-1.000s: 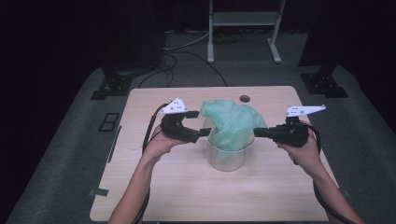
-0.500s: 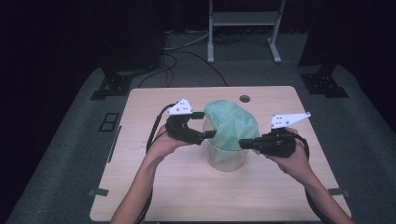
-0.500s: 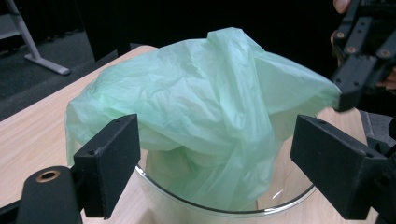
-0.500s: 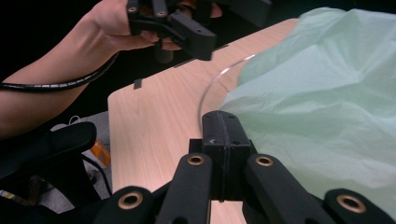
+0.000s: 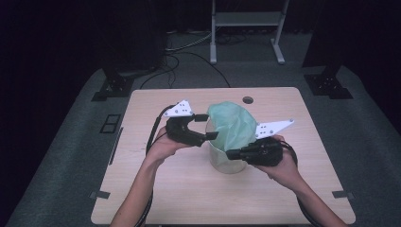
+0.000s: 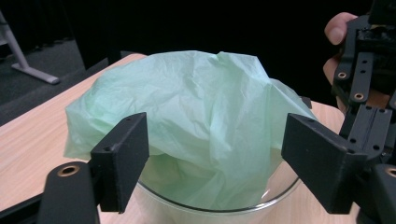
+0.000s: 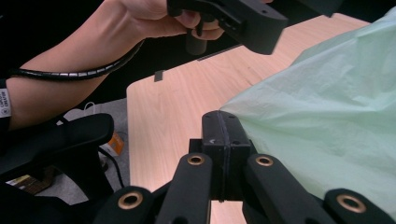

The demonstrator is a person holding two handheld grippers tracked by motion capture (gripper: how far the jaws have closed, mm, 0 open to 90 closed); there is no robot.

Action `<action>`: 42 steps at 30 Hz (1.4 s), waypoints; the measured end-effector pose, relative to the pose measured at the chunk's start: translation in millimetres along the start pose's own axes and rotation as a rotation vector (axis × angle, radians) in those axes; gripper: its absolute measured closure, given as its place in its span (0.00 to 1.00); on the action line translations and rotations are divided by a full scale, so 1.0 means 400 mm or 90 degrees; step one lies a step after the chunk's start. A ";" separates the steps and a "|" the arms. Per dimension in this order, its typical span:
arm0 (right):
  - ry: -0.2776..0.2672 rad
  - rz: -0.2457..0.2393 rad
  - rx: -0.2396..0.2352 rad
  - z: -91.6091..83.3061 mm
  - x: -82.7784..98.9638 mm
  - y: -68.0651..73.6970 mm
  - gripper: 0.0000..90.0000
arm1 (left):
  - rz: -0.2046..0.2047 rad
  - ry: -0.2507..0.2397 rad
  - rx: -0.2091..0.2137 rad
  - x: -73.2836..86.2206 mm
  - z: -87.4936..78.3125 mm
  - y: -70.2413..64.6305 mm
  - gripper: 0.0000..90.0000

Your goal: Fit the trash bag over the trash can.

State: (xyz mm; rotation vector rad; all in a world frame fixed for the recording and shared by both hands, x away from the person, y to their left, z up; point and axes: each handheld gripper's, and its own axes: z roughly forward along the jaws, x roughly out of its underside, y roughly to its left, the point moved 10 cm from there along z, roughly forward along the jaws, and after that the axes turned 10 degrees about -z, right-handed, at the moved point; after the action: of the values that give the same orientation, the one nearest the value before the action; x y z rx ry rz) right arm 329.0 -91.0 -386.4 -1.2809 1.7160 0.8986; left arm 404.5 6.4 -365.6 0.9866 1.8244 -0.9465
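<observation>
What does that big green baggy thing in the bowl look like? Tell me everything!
The thin, pale green plastic bag is crinkly and slightly see-through. It puffs up in a rounded mound above the clear glass bowl, with its lower part tucked inside and one side draped over the rim. The bowl stands near the middle of the light wooden table. The left gripper has open jaws on either side of the bag. The right gripper, shut, is at the bag's edge and seems to pinch it.
</observation>
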 end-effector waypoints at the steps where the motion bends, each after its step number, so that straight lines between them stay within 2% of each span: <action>1: 0.002 -0.001 -0.002 0.004 0.001 0.002 1.00 | 0.001 0.001 0.003 0.001 0.002 -0.002 0.27; 7: 0.019 -0.008 -0.014 0.025 0.013 0.019 1.00 | -0.002 0.003 0.008 0.006 0.006 -0.002 0.27; 13: 0.027 -0.009 0.003 0.017 0.024 0.011 0.99 | -0.003 0.003 0.005 0.004 0.003 -0.002 0.27; 22: 0.018 -0.028 0.053 -0.052 0.025 0.000 0.75 | -0.001 0.004 0.004 -0.007 0.005 -0.008 0.27; 27: -0.002 -0.030 0.082 -0.109 0.031 -0.015 0.61 | 0.005 0.006 0.007 -0.027 0.015 -0.022 0.27; 33: -0.021 -0.008 0.112 -0.178 0.064 -0.037 0.49 | 0.026 0.009 0.013 -0.071 0.038 -0.047 0.27; 36: -0.025 0.007 0.128 -0.205 0.092 -0.051 0.46 | 0.029 0.016 0.014 -0.088 0.058 -0.054 0.27; 39: -0.022 0.018 0.143 -0.219 0.123 -0.065 0.44 | 0.032 0.031 0.019 -0.099 0.083 -0.061 0.27; 42: -0.028 0.029 0.148 -0.228 0.145 -0.073 0.44 | 0.042 0.056 0.030 -0.102 0.114 -0.071 0.32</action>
State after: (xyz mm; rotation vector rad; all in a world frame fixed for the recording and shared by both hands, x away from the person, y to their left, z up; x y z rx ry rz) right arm 330.9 -202.0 -401.4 -1.0648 1.7637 0.7231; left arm 407.4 -55.4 -339.2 1.1260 1.8382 -0.9220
